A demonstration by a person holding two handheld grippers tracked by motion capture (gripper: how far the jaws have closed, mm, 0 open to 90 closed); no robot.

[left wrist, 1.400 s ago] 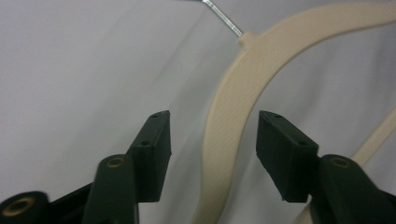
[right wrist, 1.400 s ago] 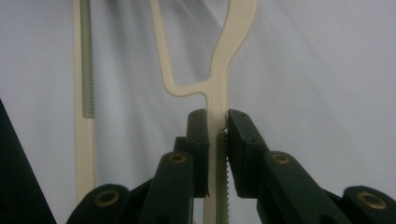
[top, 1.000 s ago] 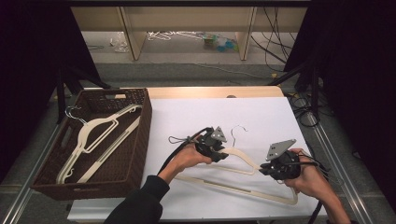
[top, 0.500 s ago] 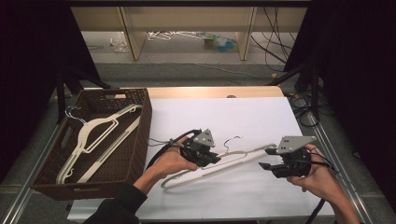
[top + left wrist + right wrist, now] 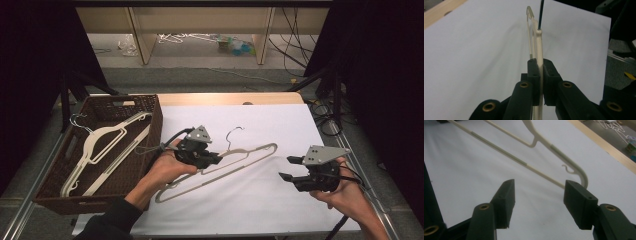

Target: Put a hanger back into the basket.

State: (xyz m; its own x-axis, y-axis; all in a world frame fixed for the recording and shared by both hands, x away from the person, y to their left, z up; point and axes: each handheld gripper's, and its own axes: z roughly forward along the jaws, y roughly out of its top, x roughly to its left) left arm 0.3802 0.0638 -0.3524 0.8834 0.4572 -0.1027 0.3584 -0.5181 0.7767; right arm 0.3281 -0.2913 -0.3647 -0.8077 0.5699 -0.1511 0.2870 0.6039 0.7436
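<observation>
A cream plastic hanger (image 5: 248, 153) with a wire hook lies slanted over the white sheet (image 5: 260, 210). My left gripper (image 5: 214, 159) is shut on the hanger's upper arm just left of the hook. In the left gripper view the jaws pinch the thin cream bar (image 5: 539, 45), which runs away from the left gripper (image 5: 541, 75). My right gripper (image 5: 289, 168) stands open to the right of the hanger's right end, apart from it. In the right gripper view the hanger (image 5: 559, 151) sits just beyond the right gripper (image 5: 539, 195), with nothing between the jaws.
A dark wicker basket (image 5: 155, 120) at the table's left holds two more cream hangers (image 5: 100, 145). The table's wooden far edge (image 5: 225, 98) shows beyond the sheet. Cables (image 5: 325, 107) hang off the right side, and a metal rail runs along the table's right edge.
The right gripper has let go of the hanger's right end and opened. The left gripper has carried the hanger leftward, toward the basket.
</observation>
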